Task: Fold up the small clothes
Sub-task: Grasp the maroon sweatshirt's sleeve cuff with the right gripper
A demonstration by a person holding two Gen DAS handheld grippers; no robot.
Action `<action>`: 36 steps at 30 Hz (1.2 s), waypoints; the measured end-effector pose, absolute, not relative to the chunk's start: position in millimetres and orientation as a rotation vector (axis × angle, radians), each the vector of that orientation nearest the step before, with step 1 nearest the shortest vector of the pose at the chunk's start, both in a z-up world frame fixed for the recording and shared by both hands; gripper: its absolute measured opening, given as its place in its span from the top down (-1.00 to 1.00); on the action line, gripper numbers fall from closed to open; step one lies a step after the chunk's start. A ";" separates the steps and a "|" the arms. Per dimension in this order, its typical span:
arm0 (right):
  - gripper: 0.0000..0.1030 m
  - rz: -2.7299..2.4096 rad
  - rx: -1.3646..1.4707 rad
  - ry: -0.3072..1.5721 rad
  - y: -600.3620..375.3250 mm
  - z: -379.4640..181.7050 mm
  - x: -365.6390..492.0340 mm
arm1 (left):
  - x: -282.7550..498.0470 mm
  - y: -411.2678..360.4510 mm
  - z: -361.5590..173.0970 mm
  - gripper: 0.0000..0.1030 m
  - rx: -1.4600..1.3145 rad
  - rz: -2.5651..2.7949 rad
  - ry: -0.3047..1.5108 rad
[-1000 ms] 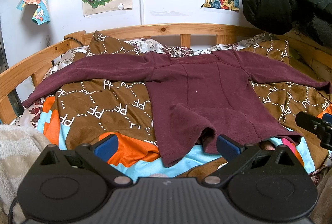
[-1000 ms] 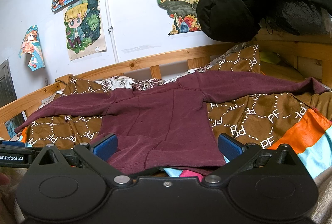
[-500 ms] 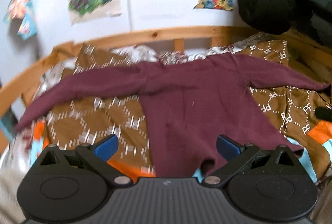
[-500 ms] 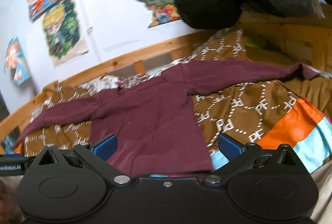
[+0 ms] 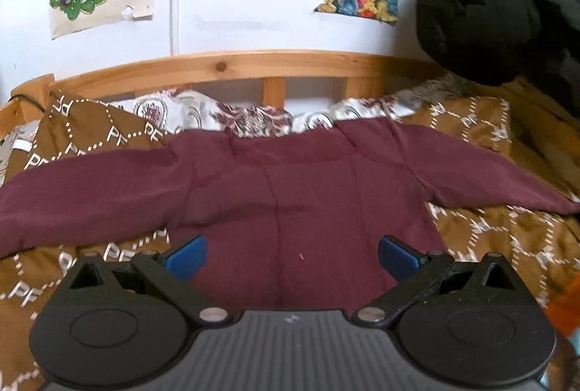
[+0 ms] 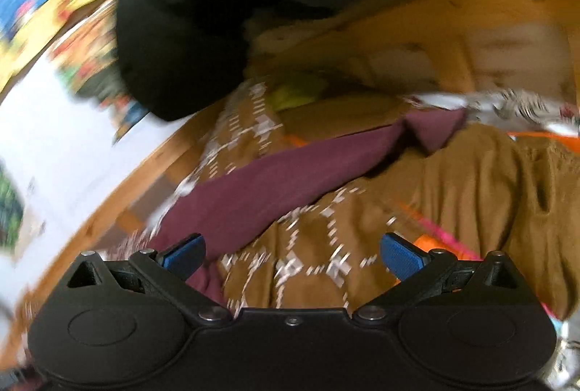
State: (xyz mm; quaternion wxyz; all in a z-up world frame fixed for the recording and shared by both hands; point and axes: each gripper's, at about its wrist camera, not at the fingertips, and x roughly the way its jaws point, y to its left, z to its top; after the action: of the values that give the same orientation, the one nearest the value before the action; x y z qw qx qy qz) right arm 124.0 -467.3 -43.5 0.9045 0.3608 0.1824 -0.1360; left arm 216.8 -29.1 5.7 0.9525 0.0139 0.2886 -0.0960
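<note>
A maroon long-sleeved top [image 5: 290,195] lies flat on the bed, sleeves spread to both sides. My left gripper [image 5: 291,255] is open and empty, low over the middle of its body. In the blurred right wrist view, the top's right sleeve [image 6: 290,173] runs diagonally up to its cuff [image 6: 435,126]. My right gripper [image 6: 291,253] is open and empty, above the brown blanket beside that sleeve.
A brown patterned blanket [image 5: 507,238] covers the bed; it also shows in the right wrist view [image 6: 471,195]. A wooden bed rail [image 5: 253,64] runs along the far side. A black puffy jacket [image 5: 500,3] hangs at the right, also seen in the right wrist view [image 6: 203,13]. Posters hang on the wall.
My left gripper has moved forward over the top, from its hem to mid-body. My right gripper has swung right and tilted, now facing the right sleeve and cuff.
</note>
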 end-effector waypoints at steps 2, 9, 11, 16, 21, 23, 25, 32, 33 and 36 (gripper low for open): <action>-0.99 -0.314 0.830 0.370 -489.9 -51.2 138.8 | 223.2 -25.5 -10.4 -0.99 0.013 -0.190 0.574; -0.72 -0.527 1.007 0.336 -542.8 -70.9 173.8 | 238.7 3.5 -44.5 -0.99 -0.179 -0.193 0.748; -0.66 -0.600 1.052 0.314 -552.8 -76.0 181.4 | 241.8 8.6 -44.8 -0.99 -0.208 -0.182 0.758; 0.04 -0.806 1.070 0.287 -566.6 -76.9 200.1 | 241.2 11.9 -46.1 -0.99 -0.174 -0.142 0.780; 0.73 -0.894 0.915 0.267 -563.4 -72.0 215.0 | 242.4 16.6 -40.0 -0.99 -0.154 -0.115 0.795; 0.77 -0.855 0.787 0.240 -544.8 -57.9 219.2 | 243.7 21.7 -36.5 -0.99 -0.173 -0.110 0.795; 0.77 -0.778 0.614 0.184 -516.2 -38.2 224.0 | 244.0 28.7 -32.4 -0.99 -0.199 -0.108 0.785; 0.79 -0.280 -0.097 0.035 -348.9 13.5 248.2 | 238.6 59.9 -15.8 -0.99 -0.370 -0.097 0.684; 0.79 -0.200 -0.189 0.034 -319.3 12.9 249.8 | 237.5 64.2 -13.7 -0.99 -0.391 -0.087 0.668; 0.81 0.030 -0.310 0.072 -249.5 2.2 248.0 | 232.4 75.4 -7.2 -0.99 -0.427 -0.042 0.604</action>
State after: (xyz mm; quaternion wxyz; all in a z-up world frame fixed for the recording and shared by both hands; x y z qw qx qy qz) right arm 248.0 -249.5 2.2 0.9873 -0.1541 0.0356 0.0148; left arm 232.4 75.4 -7.2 0.9322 -0.2087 0.2950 -0.0204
